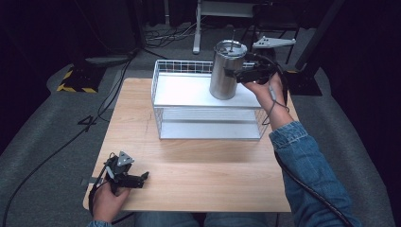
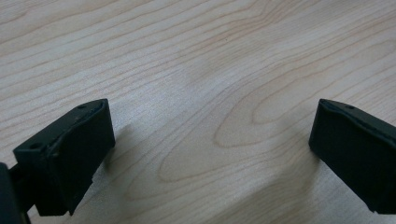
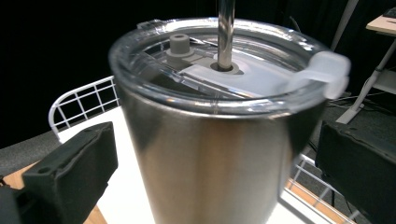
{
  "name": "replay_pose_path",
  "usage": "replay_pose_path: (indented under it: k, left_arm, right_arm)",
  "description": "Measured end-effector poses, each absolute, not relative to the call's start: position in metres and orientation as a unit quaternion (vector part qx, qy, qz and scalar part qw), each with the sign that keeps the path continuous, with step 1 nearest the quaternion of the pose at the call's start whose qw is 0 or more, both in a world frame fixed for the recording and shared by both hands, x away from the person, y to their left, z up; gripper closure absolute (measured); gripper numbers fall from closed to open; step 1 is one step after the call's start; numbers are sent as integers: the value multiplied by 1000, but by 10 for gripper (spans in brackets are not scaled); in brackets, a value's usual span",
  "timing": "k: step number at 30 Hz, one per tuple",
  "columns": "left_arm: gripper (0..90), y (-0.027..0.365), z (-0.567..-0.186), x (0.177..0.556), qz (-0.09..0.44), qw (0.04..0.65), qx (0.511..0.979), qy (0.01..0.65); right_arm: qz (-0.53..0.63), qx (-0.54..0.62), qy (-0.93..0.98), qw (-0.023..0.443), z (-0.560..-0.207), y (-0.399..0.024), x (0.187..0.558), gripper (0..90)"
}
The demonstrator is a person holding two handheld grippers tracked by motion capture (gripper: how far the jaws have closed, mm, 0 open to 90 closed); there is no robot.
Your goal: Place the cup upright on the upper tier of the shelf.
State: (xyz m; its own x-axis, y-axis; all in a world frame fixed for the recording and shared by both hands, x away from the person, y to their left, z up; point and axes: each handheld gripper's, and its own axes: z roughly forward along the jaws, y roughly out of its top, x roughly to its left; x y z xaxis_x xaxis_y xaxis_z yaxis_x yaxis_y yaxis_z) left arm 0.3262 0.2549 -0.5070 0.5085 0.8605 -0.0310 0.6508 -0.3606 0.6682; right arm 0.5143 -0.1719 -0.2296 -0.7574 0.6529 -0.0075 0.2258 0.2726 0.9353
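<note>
Right gripper (image 1: 236,74): jaws stand apart, one on each side of the tumbler (image 1: 227,71), with a gap showing at both sides in the right gripper view; no contact can be confirmed. The tumbler is steel, upright, fitted with a clear lid (image 3: 219,65) and a metal straw (image 3: 225,32), and stands on the white top of the wire rack (image 1: 163,92) at its far right corner. The step in hand appears to be a grasp on the tumbler. Recommended: close squarely on the wall below the lid rim, both pads level, since smooth steel may slip; keep it upright and clear of the straw. Left gripper (image 1: 137,178): jaws apart, empty, resting low over the table (image 1: 203,184) near its front left corner.
</note>
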Motion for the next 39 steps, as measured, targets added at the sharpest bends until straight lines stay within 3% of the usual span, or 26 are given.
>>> replay_pose_path:
  k: [21,39]
  left_arm:
    - [6,254,-507,327,164,318,808,467]
    - [6,254,-507,327,164,318,808,467]
  right_arm:
    - [535,280,772,198,-221,-216,462,0]
    - [522,290,776,202,-254,-259,419,0]
